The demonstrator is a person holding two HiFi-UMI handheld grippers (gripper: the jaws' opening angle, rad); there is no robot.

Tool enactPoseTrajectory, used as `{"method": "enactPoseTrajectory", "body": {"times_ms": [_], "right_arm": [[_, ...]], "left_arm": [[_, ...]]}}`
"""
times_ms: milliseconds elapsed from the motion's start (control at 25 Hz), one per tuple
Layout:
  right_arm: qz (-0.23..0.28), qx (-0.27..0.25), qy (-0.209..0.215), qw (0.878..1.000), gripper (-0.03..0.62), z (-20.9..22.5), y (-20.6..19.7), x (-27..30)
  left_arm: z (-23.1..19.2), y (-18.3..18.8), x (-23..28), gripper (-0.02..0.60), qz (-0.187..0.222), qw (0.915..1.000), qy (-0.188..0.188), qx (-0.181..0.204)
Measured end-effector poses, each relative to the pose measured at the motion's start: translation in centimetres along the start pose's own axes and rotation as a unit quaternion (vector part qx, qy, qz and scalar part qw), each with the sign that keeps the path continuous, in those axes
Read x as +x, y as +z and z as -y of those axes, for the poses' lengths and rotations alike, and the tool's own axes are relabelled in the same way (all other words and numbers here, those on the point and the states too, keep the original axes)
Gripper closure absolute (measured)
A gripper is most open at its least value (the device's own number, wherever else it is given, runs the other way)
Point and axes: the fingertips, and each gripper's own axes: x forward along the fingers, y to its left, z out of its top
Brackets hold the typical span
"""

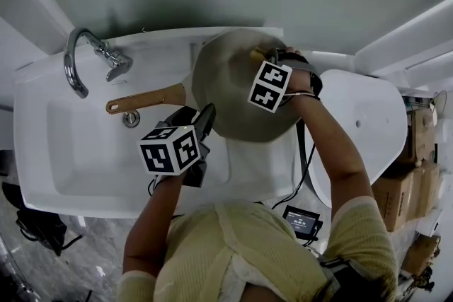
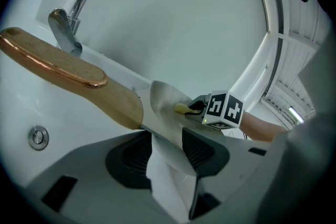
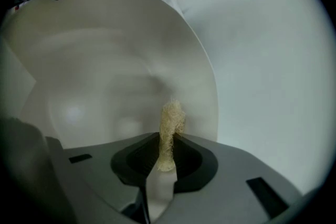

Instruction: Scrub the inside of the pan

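Straw-coloured fibrous scrubber point(image 3: 171, 122), pinched in the right tool point(image 3: 167, 153), should circle firmly inside the grey round pan point(image 3: 105, 76); left tool point(image 2: 167, 153) clamps its rim.

The pan point(image 1: 233, 92) is smooth, matt pale metal inside. Its handle point(image 1: 145, 101) is satin wood with a glossy coppery tip. The faucet point(image 1: 81, 56) is shiny chrome and the sink point(image 1: 71, 159) is glossy white. The scrubber point(image 3: 169, 128) is rough and fibrous. The left tongs point(image 2: 167, 149) and right tongs point(image 3: 165, 157) are matt grey plastic with ribbed black pads point(image 3: 137, 159).

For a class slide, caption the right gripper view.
Right gripper pinches a pale fibrous scrub pad inside a round beige pan.
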Motion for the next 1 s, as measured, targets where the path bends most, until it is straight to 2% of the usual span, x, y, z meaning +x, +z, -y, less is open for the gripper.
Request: {"method": "enactPoseTrajectory", "body": {"times_ms": [200,680,1000], "right_arm": [[-0.007,-0.004,0.025,1.0,0.513,-1.3,0.2,0.1],[-0.018,0.023,0.101,0.994,0.513,-4.0,0.1,-0.6],[0.013,0.063,0.16,0.985,0.513,-5.9,0.9,-2.1]], "left_arm": [[0.1,0.0,-0.1,0.36,0.0,1.0,0.0,0.003],[0.1,0.0,0.0,0.36,0.0,1.0,-0.001,0.004],[0.0,0.0,0.0,0.359,0.0,1.0,0.0,0.005]]}}
